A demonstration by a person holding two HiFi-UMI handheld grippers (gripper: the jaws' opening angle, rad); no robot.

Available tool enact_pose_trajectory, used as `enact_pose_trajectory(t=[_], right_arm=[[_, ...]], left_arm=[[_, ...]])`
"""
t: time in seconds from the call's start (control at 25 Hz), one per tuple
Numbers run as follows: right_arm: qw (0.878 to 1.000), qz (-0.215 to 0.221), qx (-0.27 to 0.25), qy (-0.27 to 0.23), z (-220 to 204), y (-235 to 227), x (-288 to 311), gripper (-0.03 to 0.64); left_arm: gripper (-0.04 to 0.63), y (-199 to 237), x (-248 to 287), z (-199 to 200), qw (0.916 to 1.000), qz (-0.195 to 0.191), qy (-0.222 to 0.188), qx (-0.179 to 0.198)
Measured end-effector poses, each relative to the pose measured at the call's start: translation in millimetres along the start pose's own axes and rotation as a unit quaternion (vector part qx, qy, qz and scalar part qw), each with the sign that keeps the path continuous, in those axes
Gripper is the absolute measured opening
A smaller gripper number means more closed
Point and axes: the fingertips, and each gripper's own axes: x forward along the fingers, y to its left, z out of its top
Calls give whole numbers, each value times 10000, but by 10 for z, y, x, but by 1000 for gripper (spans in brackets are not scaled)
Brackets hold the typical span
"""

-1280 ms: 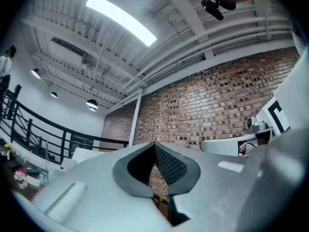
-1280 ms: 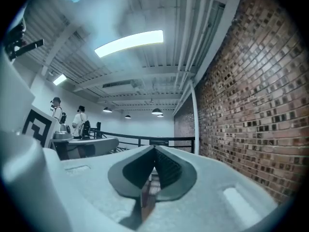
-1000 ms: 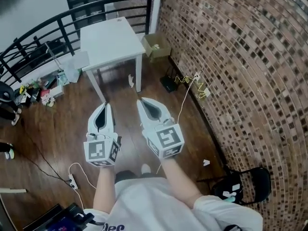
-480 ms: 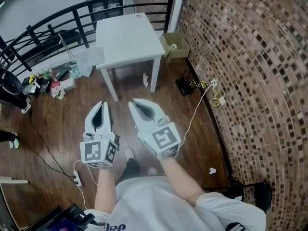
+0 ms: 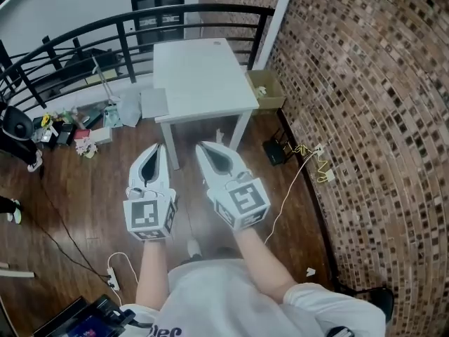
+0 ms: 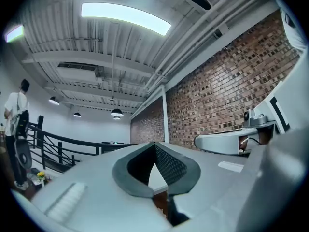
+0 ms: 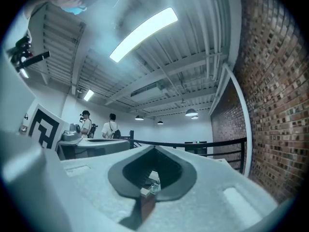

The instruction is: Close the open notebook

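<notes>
Two white two-jaw grippers out in front, side by side and apart: left gripper (image 5: pixel 158 148) and right gripper (image 5: pixel 204 147), each with a marker cube (image 5: pixel 149 218) at the rear, both aimed roughly level toward a white square desk (image 5: pixel 203 76). Left fingers (image 6: pixel 170 164) closed tip to tip, gripping nothing, a sliver of the desk seen through the hollow behind the tips. Right fingers (image 7: pixel 186 175) likewise closed and empty. Below both, brown wood plank floor (image 5: pixel 70 188); to the right, a red-brown brick wall (image 5: pixel 365 83); behind the desk, a curved black metal railing (image 5: pixel 91 30). Just beside the desk's far right corner, an open tan cardboard box (image 5: pixel 265 90) near the wall. Small colourful clutter (image 5: pixel 70 128) on the floor by the railing, left of the desk. White power strip (image 5: pixel 107 279) with its cable on the floor near the left forearm. No view clear enough to place the open notebook; desk top pale and washed out.
</notes>
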Motion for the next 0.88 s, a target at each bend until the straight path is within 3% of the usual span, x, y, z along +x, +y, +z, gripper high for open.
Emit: enact_pose_trajectory(t=[0.24, 0.48, 0.6, 0.88], right_arm=[[9996, 64, 67, 267, -205, 6, 433, -9], [9995, 126, 142, 243, -299, -302, 920, -9], [9992, 235, 217, 219, -343, -493, 1193, -9], [9980, 581, 262, -57, -226, -1088, 1955, -8]], left_arm=[[15, 399, 276, -209, 9998, -30, 124, -183], [16, 524, 744, -353, 9978, -354, 73, -556], [15, 657, 1029, -448, 9973, -265, 214, -655], [15, 904, 1881, -302, 9997, 211, 101, -24]])
